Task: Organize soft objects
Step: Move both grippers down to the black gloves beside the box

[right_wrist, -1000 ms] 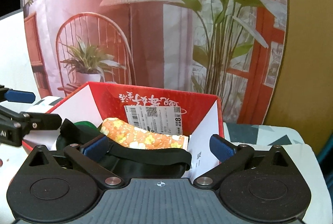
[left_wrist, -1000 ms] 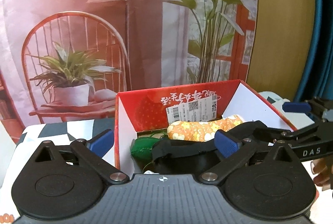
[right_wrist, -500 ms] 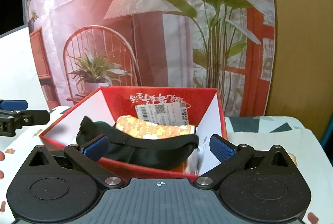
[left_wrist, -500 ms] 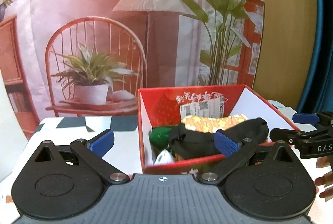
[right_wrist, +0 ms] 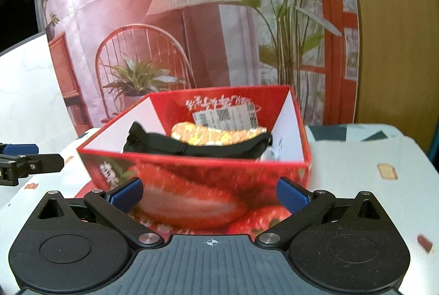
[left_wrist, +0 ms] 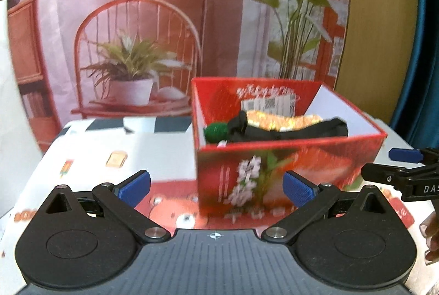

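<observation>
A red strawberry-print box (left_wrist: 288, 169) stands on the table and also shows in the right wrist view (right_wrist: 197, 185). Inside lie a black soft strap item (left_wrist: 288, 130) (right_wrist: 197, 147), an orange flowered soft roll (left_wrist: 285, 121) (right_wrist: 216, 136) and a green soft item (left_wrist: 216, 132). My left gripper (left_wrist: 216, 186) is open and empty, in front of the box's near left corner. My right gripper (right_wrist: 210, 195) is open and empty, in front of the box's near wall. Each gripper's fingers show at the edge of the other's view.
The table (left_wrist: 90, 158) has a white cloth with small printed pictures (right_wrist: 387, 171). A backdrop printed with a chair, lamp and plants (left_wrist: 137, 48) hangs behind the box. A wooden panel (right_wrist: 389, 48) stands at the right.
Both grippers have drawn back and up from inside the box to in front of it. The black strap item now lies in the box, free of the fingers.
</observation>
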